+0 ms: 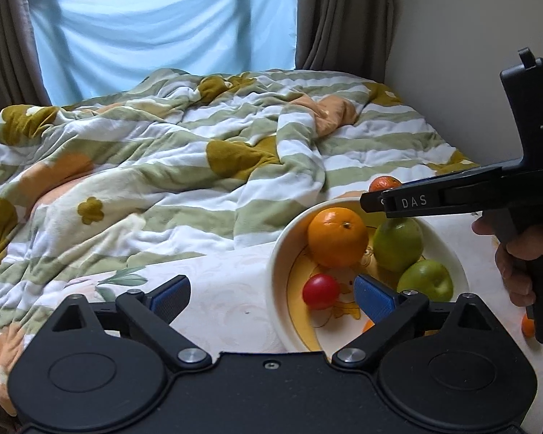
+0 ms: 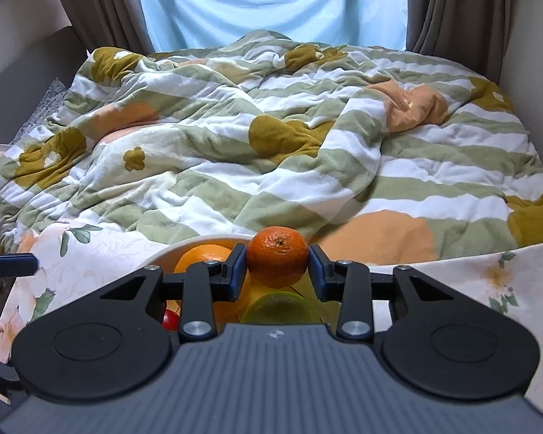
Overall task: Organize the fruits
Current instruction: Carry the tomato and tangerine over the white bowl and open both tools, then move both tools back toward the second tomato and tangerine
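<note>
A white bowl [image 1: 277,253] with a yellow inside sits on the floral sheet. It holds a big orange [image 1: 336,237], two green apples [image 1: 398,244] [image 1: 425,280] and a small red fruit [image 1: 320,291]. My left gripper [image 1: 271,293] is open and empty, its right finger over the bowl's near side. My right gripper [image 2: 277,266] is shut on a mandarin [image 2: 277,255] and holds it above the bowl [image 2: 155,256]. That mandarin also shows in the left wrist view [image 1: 383,182], behind the right gripper's finger.
A rumpled green-and-white striped quilt [image 2: 235,137] covers the bed beyond the bowl. A small orange fruit [image 1: 527,325] lies on the sheet at right, by the hand. A wall stands at right, curtains and a blue window cover behind.
</note>
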Tool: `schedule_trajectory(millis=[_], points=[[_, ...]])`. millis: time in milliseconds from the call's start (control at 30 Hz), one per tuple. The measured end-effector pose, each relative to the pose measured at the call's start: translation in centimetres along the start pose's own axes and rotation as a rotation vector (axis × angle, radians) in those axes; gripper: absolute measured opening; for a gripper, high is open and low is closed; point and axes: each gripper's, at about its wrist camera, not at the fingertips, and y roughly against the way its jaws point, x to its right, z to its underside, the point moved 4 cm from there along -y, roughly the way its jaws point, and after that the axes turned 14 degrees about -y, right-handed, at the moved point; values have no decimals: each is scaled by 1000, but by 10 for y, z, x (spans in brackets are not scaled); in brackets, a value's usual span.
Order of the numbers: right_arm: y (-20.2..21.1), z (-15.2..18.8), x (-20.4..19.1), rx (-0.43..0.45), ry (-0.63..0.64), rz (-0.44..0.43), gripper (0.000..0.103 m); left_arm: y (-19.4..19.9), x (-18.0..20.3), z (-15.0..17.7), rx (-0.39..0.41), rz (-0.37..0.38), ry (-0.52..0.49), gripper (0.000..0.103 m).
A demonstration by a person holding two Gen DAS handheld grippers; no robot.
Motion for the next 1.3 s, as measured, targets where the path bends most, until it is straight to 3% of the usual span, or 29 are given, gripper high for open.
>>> schedule_trajectory(millis=[200,267,300,333,367,400,867,1300], points=[[-3,1,-4,13,1,-7,53,4,-7,7,1,-11,29,99],[-4,1,-7,18,9,1,59,7,-9,8,5,-14,43,99],[-3,2,-7,17,12,4,69,8,-10,8,6,-17,46,99],[-2,2,-8,13,10,0,89,9,-10,8,8,-21,47,99],[1,2,-7,23,0,-1,99,10,-11,8,11,-25,49,99],[5,2,-7,45,-12,-1,103,11,-11,8,13,-26,51,99],[36,-3,-9,64,-26,15,103,39,-12,3,44,-55,61,99],[128,6,-7,135,-17,30,103,94,9,0,104,-96,68,99]])
